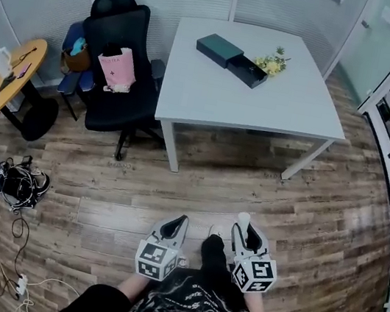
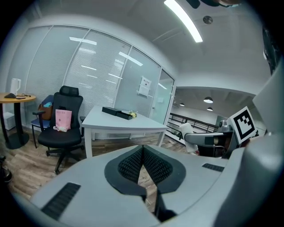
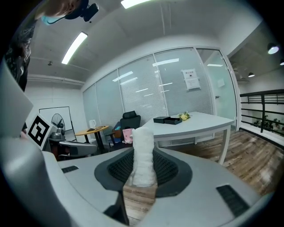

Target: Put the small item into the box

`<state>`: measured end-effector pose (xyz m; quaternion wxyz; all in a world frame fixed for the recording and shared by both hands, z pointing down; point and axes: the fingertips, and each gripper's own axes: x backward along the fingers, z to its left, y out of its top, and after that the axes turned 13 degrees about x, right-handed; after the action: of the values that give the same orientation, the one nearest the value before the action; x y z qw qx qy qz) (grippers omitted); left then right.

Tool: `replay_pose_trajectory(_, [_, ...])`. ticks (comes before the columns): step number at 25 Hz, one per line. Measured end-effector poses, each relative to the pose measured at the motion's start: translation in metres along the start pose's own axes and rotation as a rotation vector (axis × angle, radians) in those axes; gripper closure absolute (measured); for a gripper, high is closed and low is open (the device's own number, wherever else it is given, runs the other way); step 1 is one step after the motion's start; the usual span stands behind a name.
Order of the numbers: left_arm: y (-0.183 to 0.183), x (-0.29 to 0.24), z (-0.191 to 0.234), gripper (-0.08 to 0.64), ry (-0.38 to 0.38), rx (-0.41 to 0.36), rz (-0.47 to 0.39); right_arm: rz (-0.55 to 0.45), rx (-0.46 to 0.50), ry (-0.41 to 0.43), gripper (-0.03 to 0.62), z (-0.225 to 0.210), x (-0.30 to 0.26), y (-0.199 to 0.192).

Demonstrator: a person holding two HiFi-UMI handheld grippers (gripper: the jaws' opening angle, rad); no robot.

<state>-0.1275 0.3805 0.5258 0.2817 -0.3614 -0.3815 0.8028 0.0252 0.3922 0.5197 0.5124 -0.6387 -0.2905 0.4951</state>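
Floor [image 1: 283,204]: wood-look planks, slight sheen. Table [image 1: 228,97]: smooth matt white. Small item [image 3: 143,155]: white, fuzzy, possibly cloth.

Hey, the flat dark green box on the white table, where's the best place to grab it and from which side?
Probably across its narrow width near the left end, coming from above: the flat dark green box lies flat, and the black open box sits close at its right end, with yellow flowers beyond.
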Motion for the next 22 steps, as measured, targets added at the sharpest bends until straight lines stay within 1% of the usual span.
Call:
replay_pose_trajectory(4, [0.007,-0.022,0.004,0.541,0.029,0.030,-0.003,0.023,0.015,0.038,0.457,-0.020,-0.024,0.000])
replay_pose_trajectory(9, [0.018,-0.057,0.008,0.541,0.074,0.037,0.002,0.044,0.039,0.084,0.457,-0.048,-0.059,0.003])
replay_pose_trajectory(14, [0.051,-0.107,0.003,0.541,0.106,0.088,-0.050,0.044,0.063,0.128,0.457,-0.093,-0.096,0.015])
replay_pose_trajectory(18, [0.072,-0.149,-0.010,0.541,0.114,0.061,-0.074,0.033,0.081,0.151,0.457,-0.133,-0.122,0.026])
replay_pose_trajectory(22, [0.080,-0.179,-0.021,0.541,0.141,0.052,-0.078,0.024,0.091,0.184,0.457,-0.164,-0.139,0.033])
